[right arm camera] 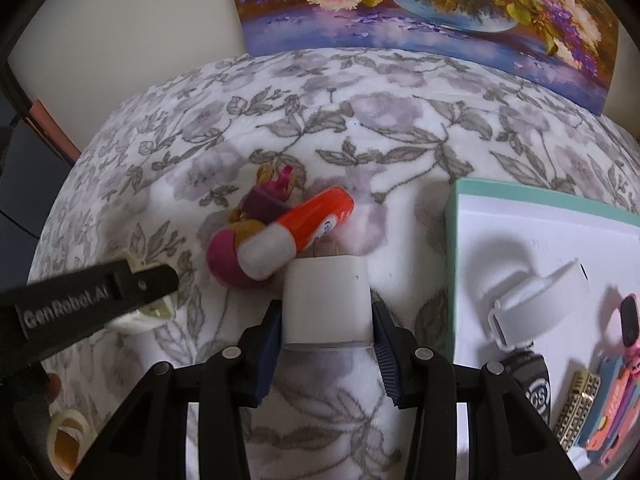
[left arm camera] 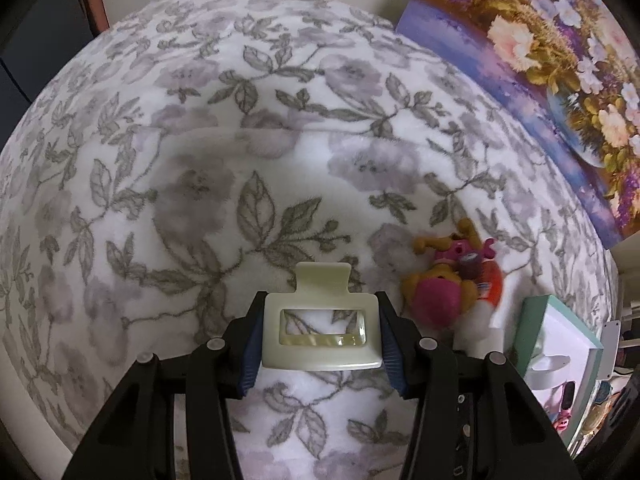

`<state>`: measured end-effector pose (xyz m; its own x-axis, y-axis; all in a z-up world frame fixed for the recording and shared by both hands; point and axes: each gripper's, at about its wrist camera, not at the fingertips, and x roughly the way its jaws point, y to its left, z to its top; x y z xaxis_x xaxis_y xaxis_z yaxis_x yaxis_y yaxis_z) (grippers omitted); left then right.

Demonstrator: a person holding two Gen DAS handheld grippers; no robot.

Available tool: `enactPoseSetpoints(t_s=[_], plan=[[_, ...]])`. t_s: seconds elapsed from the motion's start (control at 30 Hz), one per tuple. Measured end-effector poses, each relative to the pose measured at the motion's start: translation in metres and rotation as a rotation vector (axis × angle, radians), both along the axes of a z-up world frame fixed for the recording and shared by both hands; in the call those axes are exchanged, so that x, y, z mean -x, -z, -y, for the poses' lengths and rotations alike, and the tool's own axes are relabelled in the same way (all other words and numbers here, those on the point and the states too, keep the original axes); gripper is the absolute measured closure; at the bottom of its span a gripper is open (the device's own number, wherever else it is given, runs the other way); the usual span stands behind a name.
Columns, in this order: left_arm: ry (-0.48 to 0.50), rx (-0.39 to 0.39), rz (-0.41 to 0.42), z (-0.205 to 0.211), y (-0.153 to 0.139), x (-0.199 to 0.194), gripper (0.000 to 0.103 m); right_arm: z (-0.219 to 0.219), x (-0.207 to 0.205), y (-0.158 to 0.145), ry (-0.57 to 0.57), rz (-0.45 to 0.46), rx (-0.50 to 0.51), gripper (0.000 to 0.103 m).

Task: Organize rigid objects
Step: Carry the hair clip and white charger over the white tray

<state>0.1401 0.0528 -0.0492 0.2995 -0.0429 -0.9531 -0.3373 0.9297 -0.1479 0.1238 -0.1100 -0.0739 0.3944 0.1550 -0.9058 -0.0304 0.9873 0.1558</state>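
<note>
Hair clip [left arm camera: 320, 332] sits clamped crosswise in your left tool [left arm camera: 322, 338]; your right tool [right arm camera: 326, 316], gripping the charger plug [right arm camera: 326, 300], is nearer the box [right arm camera: 520, 216] at its three o'clock.

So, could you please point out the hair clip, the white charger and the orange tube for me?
hair clip [left arm camera: 320, 334]: left wrist view, on its pale frame.
white charger [right arm camera: 326, 300]: right wrist view, on its front face.
orange tube [right arm camera: 316, 214]: right wrist view, on its orange body.

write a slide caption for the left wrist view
Left hand-held gripper shut on a cream hair claw clip above a floral blanket, a small toy figure lying to its right.
</note>
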Motion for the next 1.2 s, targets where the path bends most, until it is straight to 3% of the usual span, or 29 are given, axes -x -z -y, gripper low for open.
enactPoseSetpoints(t_s=[0.37, 0.9, 1.2], plan=[[0.036, -0.002, 0.095, 0.019, -0.043, 0.02, 0.051, 0.029, 0.025, -0.024, 0.098, 0.009, -0.094, 0.058], [0.123, -0.016, 0.232, 0.054, -0.092, 0.043, 0.051, 0.058, 0.063, -0.078, 0.162, 0.082, -0.107, 0.058], [0.187, -0.065, 0.274, 0.082, -0.107, 0.056, 0.051, 0.084, 0.086, -0.095, 0.209, 0.115, -0.132, 0.058]])
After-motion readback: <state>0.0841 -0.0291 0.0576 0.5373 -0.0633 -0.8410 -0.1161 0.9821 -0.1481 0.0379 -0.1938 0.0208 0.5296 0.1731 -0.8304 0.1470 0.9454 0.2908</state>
